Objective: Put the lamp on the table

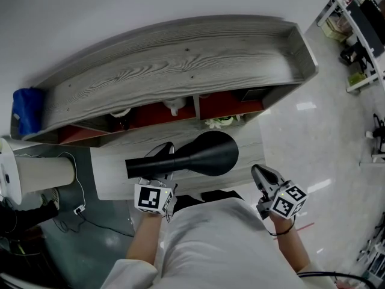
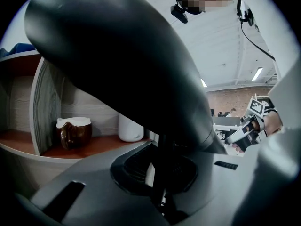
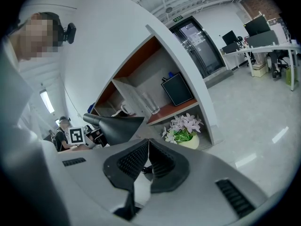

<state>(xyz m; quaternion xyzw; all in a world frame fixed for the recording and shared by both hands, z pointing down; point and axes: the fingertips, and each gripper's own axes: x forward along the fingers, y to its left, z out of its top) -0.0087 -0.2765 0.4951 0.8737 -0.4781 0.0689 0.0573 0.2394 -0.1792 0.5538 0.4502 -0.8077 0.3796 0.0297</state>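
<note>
Left fingers (image 2: pixel 134 166) pinching lamp (image 1: pixel 201 154), table (image 1: pixel 111 176) front edge

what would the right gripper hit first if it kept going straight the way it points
Probably the shelf, close to the flowers. The right gripper aims just beside the lamp, toward that lower compartment. Depth is unclear, so the table edge could come first.

The lamp (image 1: pixel 186 156) is matte black with a flared cone shade, and it lies sideways with the wide end toward 3 o'clock. It hangs over the grey wood-grain table (image 1: pixel 114 185), its thin stem pinched in my left fingers (image 2: pixel 134 166).
</note>
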